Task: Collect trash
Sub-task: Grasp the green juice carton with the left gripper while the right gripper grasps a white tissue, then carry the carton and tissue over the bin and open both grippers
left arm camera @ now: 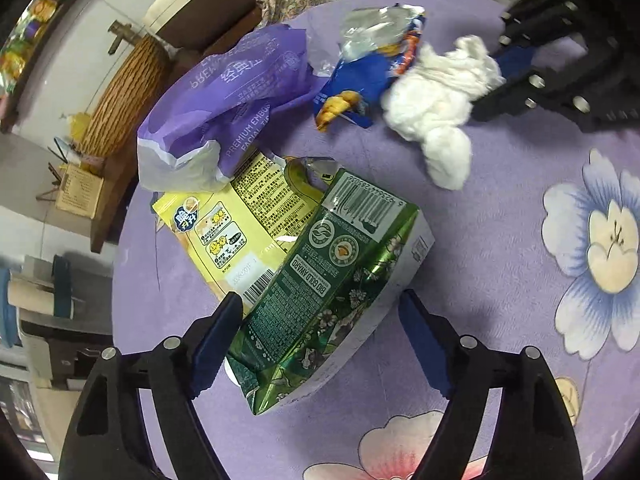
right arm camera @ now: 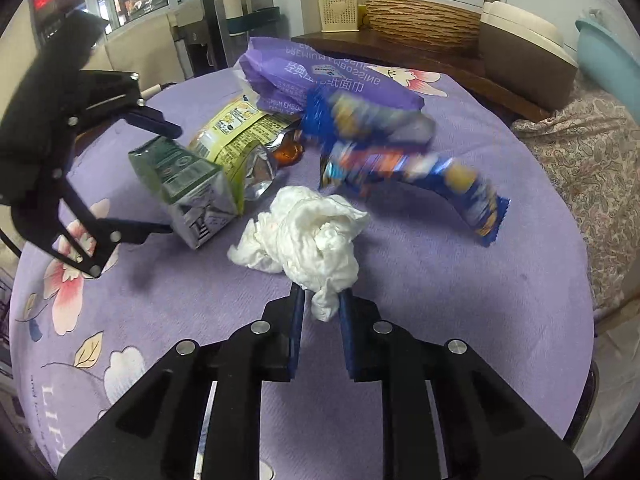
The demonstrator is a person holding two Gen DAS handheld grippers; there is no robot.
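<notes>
Purple cloth printed with big flowers covers the round surface [left arm camera: 500, 240], and the rubbish lies heaped on its far half. The left claw [left arm camera: 320, 328] points steeply down at a green foil pouch [left arm camera: 320, 296], which lies between its blue pads [left arm camera: 218, 332] — the left pad sits against the pouch's edge, while the right pad stands clear of it with purple cloth showing in the gap, so the claw is spread and not yet gripping. Just beyond the pouch, and partly tucked under it, lies a yellow snack packet [left arm camera: 236, 228] with its barcode near the left pad. Farther out from that claw is a purple tissue wrapper [left arm camera: 232, 100], crumpled and open at one end.

The right claw [right arm camera: 322, 300] is clenched on a wad of white tissue [right arm camera: 308, 236]: a tail of the paper is pinched between its two narrow pads, and the bulk of the wad billows out just ahead of the fingertips. Ahead of the wad and a little to its right, a blue snack wrapper [right arm camera: 400, 160] arches over the cloth, blurred in the right wrist view. From the left wrist view that same blue wrapper touches the tissue on its far-left side, with the right claw coming in from the upper right.

Beyond the surface — a woven basket [right arm camera: 420, 20] on a wooden shelf.
</notes>
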